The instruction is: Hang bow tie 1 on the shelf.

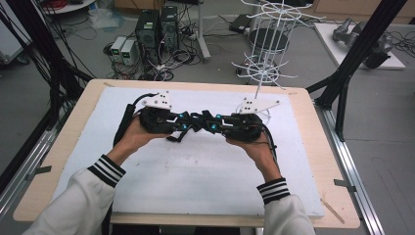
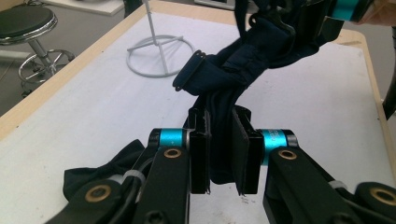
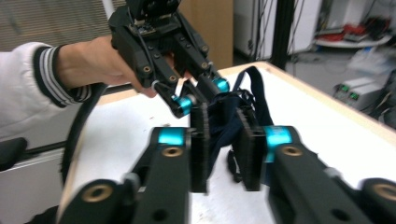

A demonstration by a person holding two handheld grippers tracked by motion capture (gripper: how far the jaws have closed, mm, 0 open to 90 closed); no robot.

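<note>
High view: left gripper (image 1: 182, 123) and right gripper (image 1: 210, 122) meet nose to nose over the middle of the white foam-covered table (image 1: 147, 186), a dark navy fabric garment with straps (image 1: 192, 123) bunched between them, held up off the surface; white wire rack stand (image 1: 266, 58) near the table's far right corner.
Left gripper view: jaws narrow, clamped on a fold of the garment (image 2: 233, 70); cloth runs up to the right gripper (image 2: 322, 18); rack's ring base (image 2: 161, 56) near the far edge.
Right gripper view: jaws narrow, garment (image 3: 224, 116) pinched between them; left gripper (image 3: 187, 100) gripping the same cloth just beyond.
</note>
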